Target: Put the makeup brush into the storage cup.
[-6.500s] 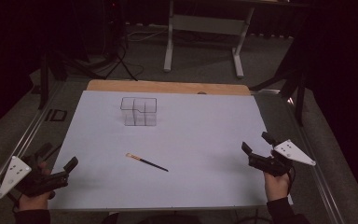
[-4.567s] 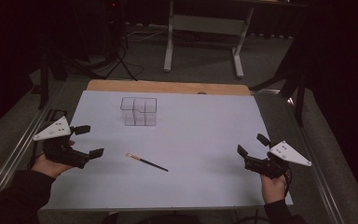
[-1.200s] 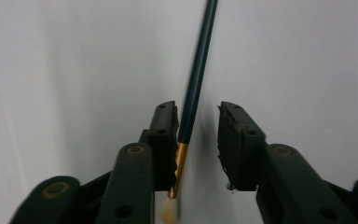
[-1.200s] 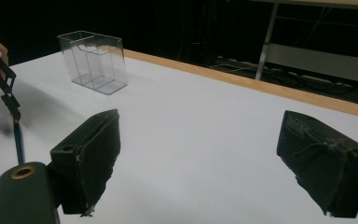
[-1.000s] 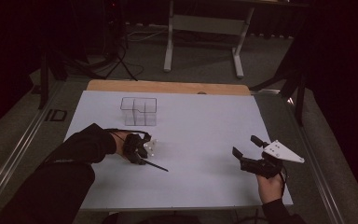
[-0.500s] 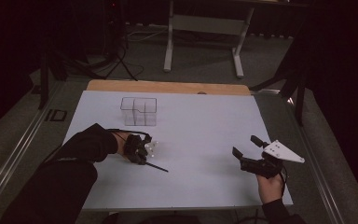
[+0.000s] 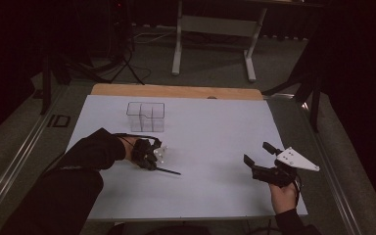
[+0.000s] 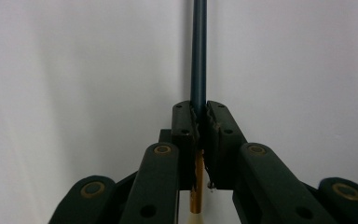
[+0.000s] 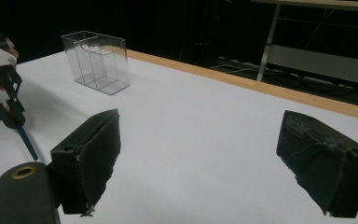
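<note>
We have our left hand-held gripper (image 8: 199, 122) shut tight on the thin brush (image 8: 198, 56), which still lies flat on the white bench (image 7: 215, 127), so the grab is done and the lifting is left. Our right hand-held gripper (image 9: 200, 158) waits wide open and holds nothing, and farther back stands the clear box (image 7: 146, 116), maybe where the brush should go. A little while ago the left one was off at the bench's edge; now it has come over to the brush and its jaws have just closed on it.
</note>
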Available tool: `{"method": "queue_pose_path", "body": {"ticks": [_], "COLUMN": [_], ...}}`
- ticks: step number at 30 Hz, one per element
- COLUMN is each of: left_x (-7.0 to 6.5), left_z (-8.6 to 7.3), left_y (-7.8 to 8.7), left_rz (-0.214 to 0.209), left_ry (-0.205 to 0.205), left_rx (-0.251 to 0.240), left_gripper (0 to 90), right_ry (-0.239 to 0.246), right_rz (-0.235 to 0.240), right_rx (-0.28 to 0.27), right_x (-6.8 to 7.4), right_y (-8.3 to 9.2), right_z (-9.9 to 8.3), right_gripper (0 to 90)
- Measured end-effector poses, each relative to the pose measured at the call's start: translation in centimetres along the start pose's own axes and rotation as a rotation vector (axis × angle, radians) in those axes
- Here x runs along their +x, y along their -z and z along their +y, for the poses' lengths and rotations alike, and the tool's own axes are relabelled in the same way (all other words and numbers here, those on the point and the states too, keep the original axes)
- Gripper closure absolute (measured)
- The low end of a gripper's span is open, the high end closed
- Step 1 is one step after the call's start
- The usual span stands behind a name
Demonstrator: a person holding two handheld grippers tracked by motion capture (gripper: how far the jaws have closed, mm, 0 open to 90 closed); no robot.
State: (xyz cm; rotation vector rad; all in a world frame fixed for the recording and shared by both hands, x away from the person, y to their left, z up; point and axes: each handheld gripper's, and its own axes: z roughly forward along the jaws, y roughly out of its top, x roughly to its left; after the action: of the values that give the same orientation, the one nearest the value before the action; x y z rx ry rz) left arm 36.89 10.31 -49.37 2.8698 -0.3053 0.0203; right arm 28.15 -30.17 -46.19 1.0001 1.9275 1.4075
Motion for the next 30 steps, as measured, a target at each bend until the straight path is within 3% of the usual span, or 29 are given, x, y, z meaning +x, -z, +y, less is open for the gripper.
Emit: {"method": "queue_pose_path", "body": {"ticks": [3,5,10,11,12,15,17,24,28,29,30], "left_x": [0.2,0.3,0.2,0.2,0.2,0.1,0.2,0.5,0.6,0.6,0.6], "left_z": [0.7,1.3,2.5,2.6,2.8,3.3,3.7,4.3,4.7,4.8,4.9], "left_y": [0.5,0.9,1.9,2.0,2.1,2.2,2.6,3.0,3.1,3.1,3.1], "left_rz": [-0.013,-0.009,0.026,0.008,0.021,0.004,0.003,-0.023,-0.014,-0.027,-0.025], "left_ry": [0.070,0.072,0.066,0.073,0.067,0.101,0.106,0.129,0.128,0.129,0.125], "left_rx": [0.017,0.036,0.002,-0.002,0.004,0.006,0.004,0.000,0.004,0.004,0.008], "left_gripper": [82.9,83.1,83.2,83.2,83.2,83.2,83.2,83.2,83.2,83.2,83.2], "right_ry": [0.003,0.006,0.017,0.020,0.023,0.027,0.061,0.087,0.140,0.159,0.159], "right_rz": [0.000,-0.001,-0.002,-0.002,-0.001,0.000,-0.012,-0.018,0.010,0.055,0.055], "right_rx": [-0.002,-0.003,-0.015,-0.018,-0.020,-0.018,-0.008,0.006,0.020,0.063,0.063], "right_x": [0.0,0.0,0.3,0.3,0.4,0.5,0.7,1.0,1.9,2.5,2.5], "right_y": [0.0,0.1,0.3,0.3,0.3,0.3,0.3,0.2,-0.1,-0.5,-0.5], "right_z": [0.0,0.1,0.3,0.4,0.4,0.5,0.6,1.1,1.7,2.2,2.2], "right_gripper": [13.1,13.1,13.1,13.1,13.1,13.1,13.1,12.6,13.0,13.8,13.8]}}
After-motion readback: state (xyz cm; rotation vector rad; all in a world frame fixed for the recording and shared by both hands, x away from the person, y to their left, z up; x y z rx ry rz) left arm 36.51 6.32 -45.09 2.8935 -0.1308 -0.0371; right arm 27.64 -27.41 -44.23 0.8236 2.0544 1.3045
